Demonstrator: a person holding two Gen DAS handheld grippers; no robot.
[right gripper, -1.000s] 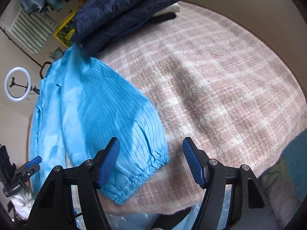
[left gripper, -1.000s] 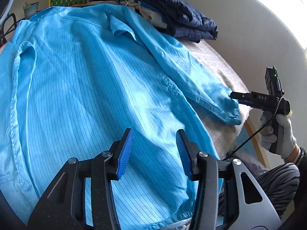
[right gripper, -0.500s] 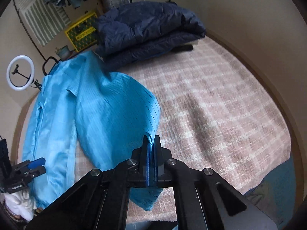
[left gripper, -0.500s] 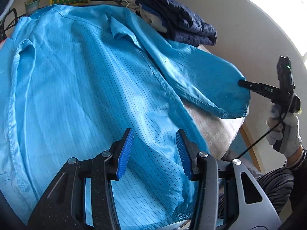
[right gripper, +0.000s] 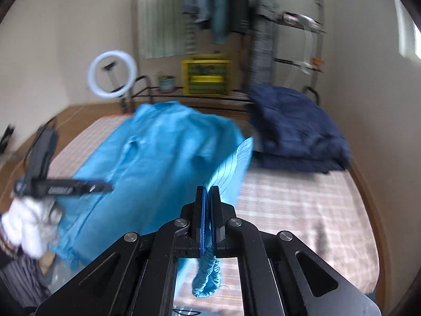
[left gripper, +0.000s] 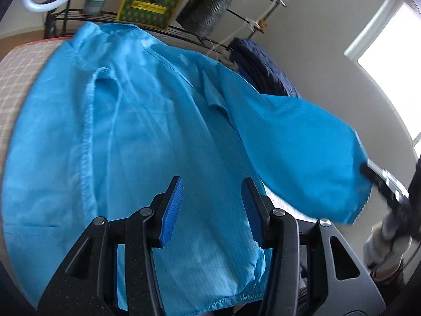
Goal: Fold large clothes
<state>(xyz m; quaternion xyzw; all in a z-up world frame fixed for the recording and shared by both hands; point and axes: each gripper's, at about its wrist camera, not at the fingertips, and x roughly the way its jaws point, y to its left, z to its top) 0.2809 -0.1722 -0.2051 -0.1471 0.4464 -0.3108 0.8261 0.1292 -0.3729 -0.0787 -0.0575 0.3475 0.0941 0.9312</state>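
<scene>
- While the blue work coat [left gripper: 147,137] is lying spread across the checked blanket [right gripper: 302,200] on the bed, I am carrying its sleeve [left gripper: 302,152] clear of the surface.
- I am holding the sleeve's cuff [right gripper: 208,279] in the right gripper [right gripper: 208,210]; its jaws are clamped tight on the fabric, with the gathered cuff end hanging below the pads.
- I am keeping the left gripper [left gripper: 211,208] above the lower body of the coat, jaws partly open, nothing between them and no contact that I can confirm.
- I am judging the step in hand as folding the sleeve inward across the coat body.
- Risk: the grip is sitting on thin, slick fabric near the cuff; a fast swing could pull it out of the pads.
- Risk: the coat body is not pinned, so tension through the sleeve could drag the shoulder and wrinkle the panel.
- Risk: the folded navy jacket [right gripper: 297,129] is lying just beside the coat's shoulder; a wide arc could snag or shift it.
</scene>
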